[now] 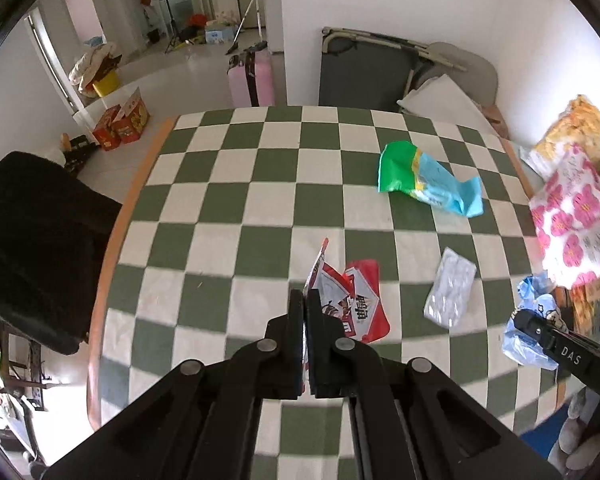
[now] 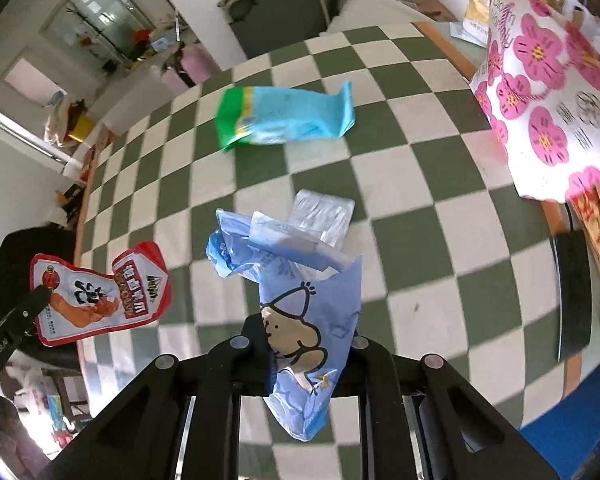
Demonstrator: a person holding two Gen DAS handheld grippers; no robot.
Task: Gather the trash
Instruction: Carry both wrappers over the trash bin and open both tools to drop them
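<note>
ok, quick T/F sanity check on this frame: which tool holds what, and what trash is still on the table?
1. The left tool is shut on the red and white wrapper. True.
2. The right tool is empty. False: it holds the blue cartoon wrapper.
3. The green and blue bag lies on the checkered table, gripped by neither tool. True.
4. The clear plastic packet is held by the left tool. False: it lies on the table.
5. The tablecloth is plain white. False: it is green and white checks.
</note>
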